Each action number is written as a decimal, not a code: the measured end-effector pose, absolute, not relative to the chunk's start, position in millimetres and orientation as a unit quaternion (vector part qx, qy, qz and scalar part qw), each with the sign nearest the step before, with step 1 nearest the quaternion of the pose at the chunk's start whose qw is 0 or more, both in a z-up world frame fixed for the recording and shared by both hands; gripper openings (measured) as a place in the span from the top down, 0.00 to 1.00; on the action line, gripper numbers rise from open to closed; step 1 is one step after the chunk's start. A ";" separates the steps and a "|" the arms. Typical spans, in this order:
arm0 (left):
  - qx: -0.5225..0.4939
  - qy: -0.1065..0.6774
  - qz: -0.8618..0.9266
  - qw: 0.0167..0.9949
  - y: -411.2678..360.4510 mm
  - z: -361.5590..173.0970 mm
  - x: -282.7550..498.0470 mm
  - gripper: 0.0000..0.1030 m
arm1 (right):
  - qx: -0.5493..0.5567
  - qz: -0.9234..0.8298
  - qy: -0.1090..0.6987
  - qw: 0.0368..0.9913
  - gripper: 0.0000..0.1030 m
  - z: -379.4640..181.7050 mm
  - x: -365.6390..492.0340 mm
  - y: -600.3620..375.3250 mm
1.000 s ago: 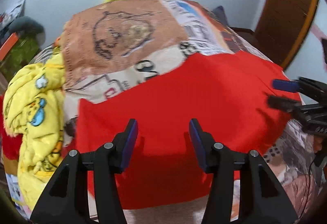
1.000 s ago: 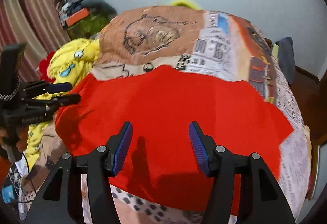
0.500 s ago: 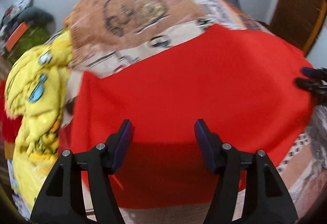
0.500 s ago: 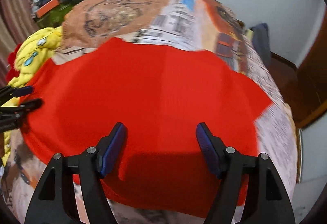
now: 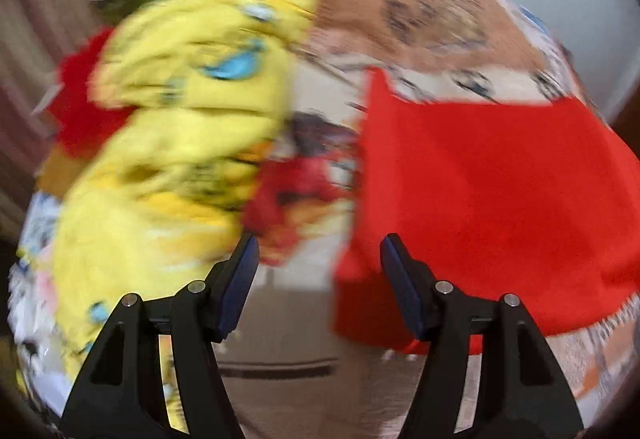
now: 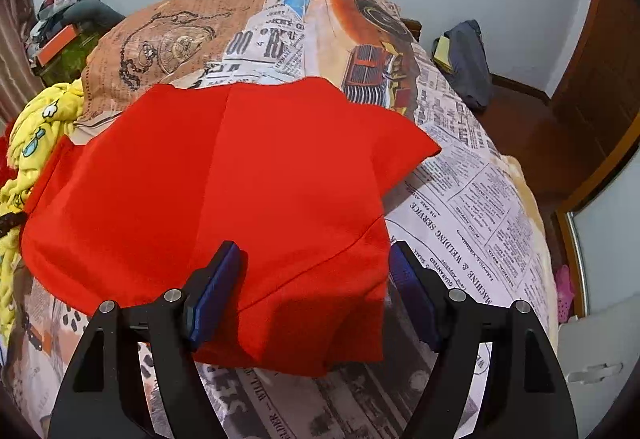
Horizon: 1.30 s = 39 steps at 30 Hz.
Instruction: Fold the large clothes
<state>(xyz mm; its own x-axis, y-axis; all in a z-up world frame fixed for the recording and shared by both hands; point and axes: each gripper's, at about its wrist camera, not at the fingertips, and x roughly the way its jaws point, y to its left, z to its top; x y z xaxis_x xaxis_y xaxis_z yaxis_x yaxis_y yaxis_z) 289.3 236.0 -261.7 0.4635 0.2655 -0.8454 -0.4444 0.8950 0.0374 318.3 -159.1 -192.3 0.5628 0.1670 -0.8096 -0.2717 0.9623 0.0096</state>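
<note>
A large red garment (image 6: pixel 240 179) lies spread flat on the bed, one sleeve pointing right. My right gripper (image 6: pixel 316 253) hovers low over its near right part. Its jaws are opening, with red cloth under the gap and no pad pressing on it. The left wrist view is blurred; there the red garment (image 5: pixel 480 179) fills the right side. My left gripper (image 5: pixel 319 245) stands open just off the garment's left edge. Its right finger (image 5: pixel 400 279) is in front of the red cloth, and bare sheet shows between the jaws.
The bed has a newspaper-print sheet (image 6: pixel 460 199). A crumpled yellow cartoon-print garment (image 5: pixel 172 119) is heaped at the bed's left side, with more red cloth behind it. Clutter (image 6: pixel 64 27) sits at the back left. A dark blue cloth (image 6: pixel 464 63) and a wooden door (image 6: pixel 600 79) are at the right.
The left view has swung left: the yellow heap has moved toward the centre and the red garment to the right. Both grippers' jaws stand wider. The right gripper has shifted toward the garment's right side.
</note>
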 end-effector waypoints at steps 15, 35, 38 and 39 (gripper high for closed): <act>-0.356 0.472 0.056 0.805 231.2 -272.4 252.8 0.38 | -0.056 0.195 0.427 0.881 0.21 -175.0 315.9 -105.0; -0.539 0.380 -0.035 0.751 236.5 -324.8 292.3 0.38 | -0.085 0.211 0.465 0.856 0.17 -206.7 314.2 -82.6; -0.549 0.372 -0.027 0.748 243.5 -328.6 306.3 0.39 | -0.090 0.209 0.464 0.856 0.17 -207.4 313.5 -81.1; -0.548 0.372 -0.023 0.749 244.2 -329.6 311.0 0.40 | -0.091 0.209 0.464 0.856 0.17 -207.6 313.1 -80.9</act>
<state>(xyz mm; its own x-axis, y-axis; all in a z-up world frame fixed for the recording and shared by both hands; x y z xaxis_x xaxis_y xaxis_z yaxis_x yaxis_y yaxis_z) 311.0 244.2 -329.6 0.7217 -0.4421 -0.5326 -0.3736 0.3990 -0.8374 313.1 -80.9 -207.6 0.4825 0.2731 -0.8322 -0.4413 0.8965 0.0384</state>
